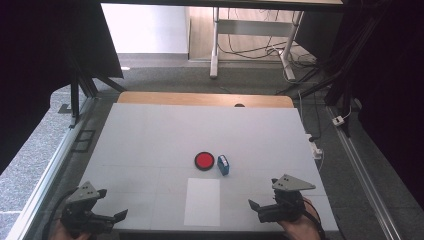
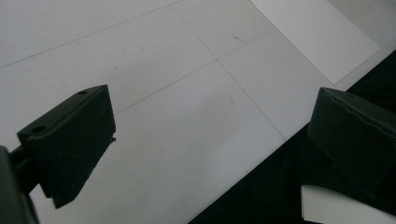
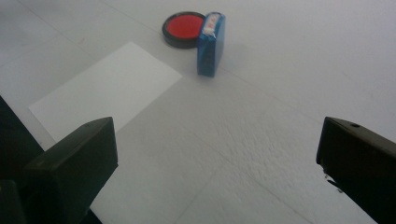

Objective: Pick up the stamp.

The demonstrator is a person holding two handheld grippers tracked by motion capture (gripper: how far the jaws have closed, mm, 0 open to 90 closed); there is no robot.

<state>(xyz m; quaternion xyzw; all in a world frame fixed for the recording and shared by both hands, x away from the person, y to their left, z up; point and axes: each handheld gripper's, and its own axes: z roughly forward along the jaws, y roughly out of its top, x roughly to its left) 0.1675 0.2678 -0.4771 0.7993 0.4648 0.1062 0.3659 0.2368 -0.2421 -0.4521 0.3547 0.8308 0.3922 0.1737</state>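
— Spreading across the middle, the bench (image 1: 150,135) carries a white sheet (image 1: 202,201) at six o'clock, then the red ink pad (image 1: 204,161), then the blue stamp (image 1: 223,164) touching it at three o'clock.

— Which claw is nearer?

— The right claw (image 1: 255,205), I judge; the stamp lies toward its eleven o'clock, long axis running twelve to six. Both it and the left claw (image 1: 120,215) gape wide, holding nothing.

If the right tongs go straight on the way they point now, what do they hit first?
Probably the upright blue rectangular stamp, with the round red ink pad just behind it; bare white table lies before that. Depth is uncertain.
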